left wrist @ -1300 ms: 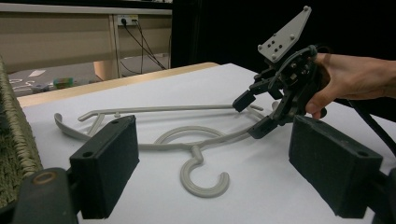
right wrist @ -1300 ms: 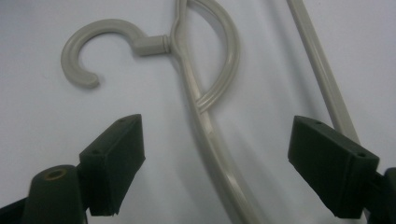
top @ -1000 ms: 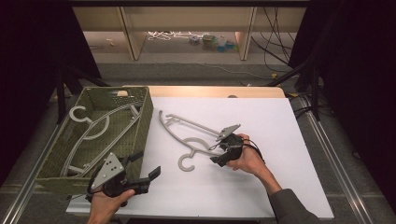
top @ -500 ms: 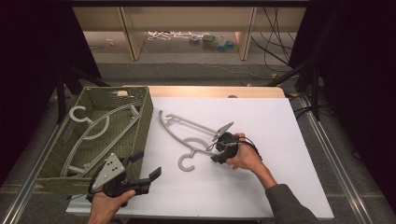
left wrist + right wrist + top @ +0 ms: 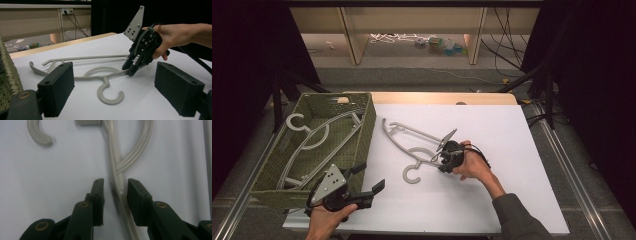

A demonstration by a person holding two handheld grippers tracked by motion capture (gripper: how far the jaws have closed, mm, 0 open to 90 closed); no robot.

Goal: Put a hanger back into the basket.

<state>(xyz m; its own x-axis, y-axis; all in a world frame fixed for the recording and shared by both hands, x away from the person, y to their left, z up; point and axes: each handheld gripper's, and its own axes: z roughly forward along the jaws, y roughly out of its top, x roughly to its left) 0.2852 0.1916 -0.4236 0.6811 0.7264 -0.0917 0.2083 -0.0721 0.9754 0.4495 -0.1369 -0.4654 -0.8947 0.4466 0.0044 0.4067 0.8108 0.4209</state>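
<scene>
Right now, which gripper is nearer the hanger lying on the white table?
Right. The right gripper straddles the hanger's arm, its jaws just closing around it, not visibly pressing yet. The left gripper hovers by the basket, apart from that hanger.

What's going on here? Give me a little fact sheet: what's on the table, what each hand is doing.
Surface: white table
Hanger on table: grey hanger, lying flat, hook toward the person
Basket: green basket at the table's left, another hanger inside
Right gripper: jaws on either side of the hanger's arm, just been closing, small gaps show, not yet pressing
Left gripper: jaws wide open, nothing between them, near the basket's front corner
Likely next: right jaws clamp the hanger, perhaps to lift it
</scene>
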